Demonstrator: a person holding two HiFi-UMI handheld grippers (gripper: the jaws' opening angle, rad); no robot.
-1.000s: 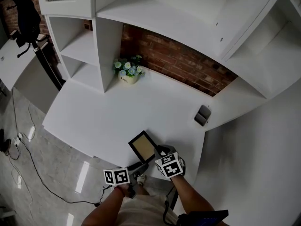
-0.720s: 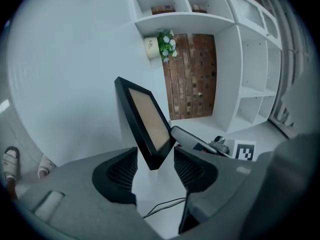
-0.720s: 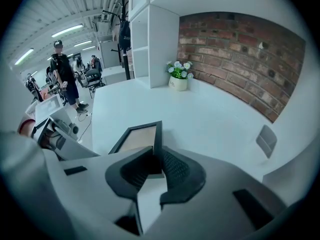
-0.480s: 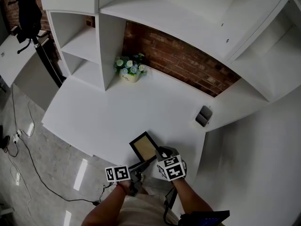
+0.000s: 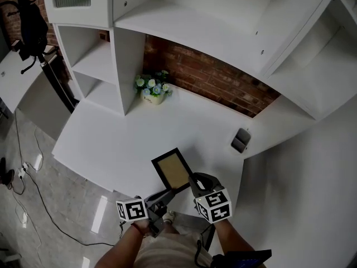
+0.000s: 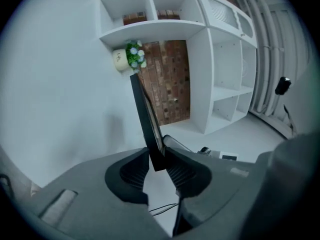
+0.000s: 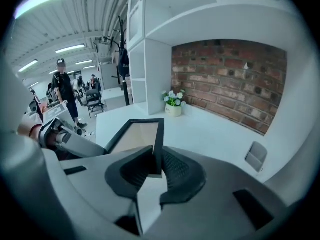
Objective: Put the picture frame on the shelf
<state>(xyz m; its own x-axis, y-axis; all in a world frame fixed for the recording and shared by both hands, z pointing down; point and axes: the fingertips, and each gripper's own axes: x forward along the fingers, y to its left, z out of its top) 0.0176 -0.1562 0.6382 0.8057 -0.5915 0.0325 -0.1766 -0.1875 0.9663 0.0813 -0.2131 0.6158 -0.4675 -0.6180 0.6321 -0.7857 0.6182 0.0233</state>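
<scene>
Holding picture frame [image 5: 173, 169], right gripper [image 7: 157, 165] jaws clamped, left gripper [image 6: 158, 163] jaws just closing

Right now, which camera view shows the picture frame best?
Head view: almost the whole picture frame shows from above, border and pale inside. The right gripper view foreshortens it; the left gripper view shows only its edge.

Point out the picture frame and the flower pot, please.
picture frame [image 5: 172, 170]: head view, on its tan centre panel.
flower pot [image 5: 154, 97]: head view, on the pot's white side.
</scene>
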